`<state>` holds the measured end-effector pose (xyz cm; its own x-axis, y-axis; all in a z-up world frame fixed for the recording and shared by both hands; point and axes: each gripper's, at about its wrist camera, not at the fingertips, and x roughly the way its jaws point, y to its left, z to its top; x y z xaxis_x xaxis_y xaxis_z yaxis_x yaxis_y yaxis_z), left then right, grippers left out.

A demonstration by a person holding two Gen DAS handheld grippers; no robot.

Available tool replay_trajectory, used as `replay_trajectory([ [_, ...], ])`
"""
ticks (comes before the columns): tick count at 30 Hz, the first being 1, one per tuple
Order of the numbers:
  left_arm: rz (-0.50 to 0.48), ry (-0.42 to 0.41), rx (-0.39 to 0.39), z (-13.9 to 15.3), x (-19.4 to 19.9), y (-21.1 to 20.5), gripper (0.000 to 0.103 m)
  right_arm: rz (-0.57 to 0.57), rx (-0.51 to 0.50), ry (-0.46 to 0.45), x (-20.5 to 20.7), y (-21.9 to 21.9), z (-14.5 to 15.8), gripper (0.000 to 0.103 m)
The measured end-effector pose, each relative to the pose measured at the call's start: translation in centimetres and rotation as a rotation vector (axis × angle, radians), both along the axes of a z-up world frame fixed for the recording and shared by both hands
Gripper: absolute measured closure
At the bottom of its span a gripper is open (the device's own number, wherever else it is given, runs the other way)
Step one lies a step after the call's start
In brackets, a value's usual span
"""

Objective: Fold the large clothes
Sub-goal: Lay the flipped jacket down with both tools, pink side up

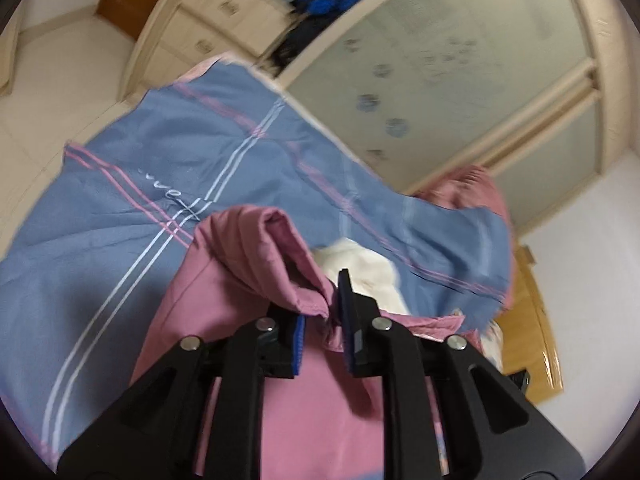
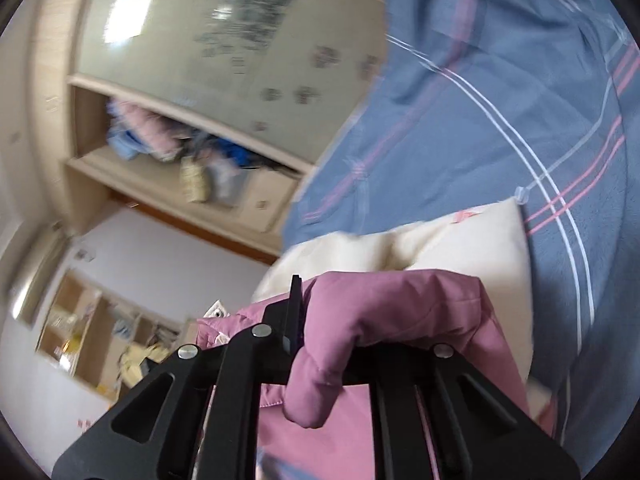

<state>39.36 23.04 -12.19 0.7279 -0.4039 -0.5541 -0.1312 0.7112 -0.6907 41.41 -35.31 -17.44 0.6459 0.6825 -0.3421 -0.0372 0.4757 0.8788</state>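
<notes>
A pink padded jacket (image 1: 248, 264) hangs lifted above a bed with a blue striped cover (image 1: 120, 184). My left gripper (image 1: 324, 312) is shut on a bunched fold of the jacket's edge. In the right wrist view the same pink jacket (image 2: 384, 304) drapes over my right gripper (image 2: 316, 320), which is shut on it; its right finger is hidden under the fabric. Both views are tilted and blurred.
A cream pillow (image 2: 420, 240) lies on the blue bed cover (image 2: 500, 120). A wardrobe with frosted sliding doors (image 1: 440, 80) and drawers (image 1: 208, 24) stands behind. Open shelves (image 2: 168, 148) hold piled clothes. A wooden bed frame (image 1: 528, 320) shows at right.
</notes>
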Motion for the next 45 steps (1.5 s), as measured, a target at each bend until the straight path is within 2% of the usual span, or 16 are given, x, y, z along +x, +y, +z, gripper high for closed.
replay_trajectory([
  [3, 0.049, 0.078, 0.04, -4.2, 3.7, -0.3, 0.052, 0.01, 0.043, 0.144, 3.5, -0.2, -5.7, 0.084],
  [6, 0.071, 0.048, -0.036, -5.9, 3.5, 1.3, 0.049, 0.031, 0.183, 0.192, 4.3, -1.6, -8.5, 0.081],
  [8, 0.151, 0.004, -0.017, -4.6, 2.0, 2.9, 0.035, 0.02, 0.185, 0.17, 4.0, -2.9, -7.8, 0.071],
  [9, 0.195, -0.022, 0.011, -3.8, 1.1, 3.4, 0.025, -0.011, 0.155, 0.151, 3.7, -3.6, -6.9, 0.052],
  [10, 0.236, -0.074, 0.035, -2.2, -0.3, 4.2, 0.025, -0.08, 0.105, 0.114, 2.9, -4.9, -5.4, 0.027],
  [12, 0.253, -0.134, 0.083, 0.8, -2.8, 4.5, 0.025, -0.266, -0.037, 0.045, 0.2, -7.0, -2.0, 0.005],
  [15, 0.169, -0.196, 0.26, 4.2, -5.6, -0.2, 0.03, -0.211, -0.267, -0.066, -2.8, -3.9, 2.3, 0.011],
  [17, 0.08, -0.208, 0.352, 4.8, -6.3, -5.0, 0.038, -0.116, -0.434, -0.13, -4.6, 0.8, 4.4, 0.038],
  [20, -0.114, -0.133, 0.395, 2.8, -5.6, -12.0, 0.064, 0.053, -0.624, -0.201, -6.5, 9.3, 5.9, 0.067],
  [22, -0.208, -0.076, 0.455, 0.5, -4.6, -16.1, 0.078, 0.155, -0.731, -0.229, -7.1, 14.9, 5.9, 0.068],
  [25, -0.221, -0.013, 0.546, -2.2, -2.3, -18.7, 0.079, 0.26, -0.879, -0.256, -6.9, 21.5, 5.0, 0.068],
  [29, -0.191, 0.084, 0.596, -4.5, 2.0, -18.2, 0.076, 0.287, -0.97, -0.191, -3.0, 25.6, 2.3, 0.07],
  [31, -0.169, 0.105, 0.619, -4.9, 3.9, -17.5, 0.069, 0.252, -1.005, -0.16, -0.1, 26.0, 1.1, 0.07],
  [34, -0.128, 0.115, 0.748, -5.4, 6.7, -17.6, 0.062, 0.192, -1.035, -0.139, 3.5, 25.6, -0.3, 0.07],
  [41, -0.117, 0.172, 0.884, -7.8, 12.3, -17.7, 0.057, 0.029, -1.182, -0.06, 10.3, 23.1, -3.3, 0.046],
  [45, -0.12, 0.215, 0.834, -9.0, 13.6, -17.3, 0.051, 0.029, -1.091, 0.018, 12.1, 20.3, -4.5, 0.045],
])
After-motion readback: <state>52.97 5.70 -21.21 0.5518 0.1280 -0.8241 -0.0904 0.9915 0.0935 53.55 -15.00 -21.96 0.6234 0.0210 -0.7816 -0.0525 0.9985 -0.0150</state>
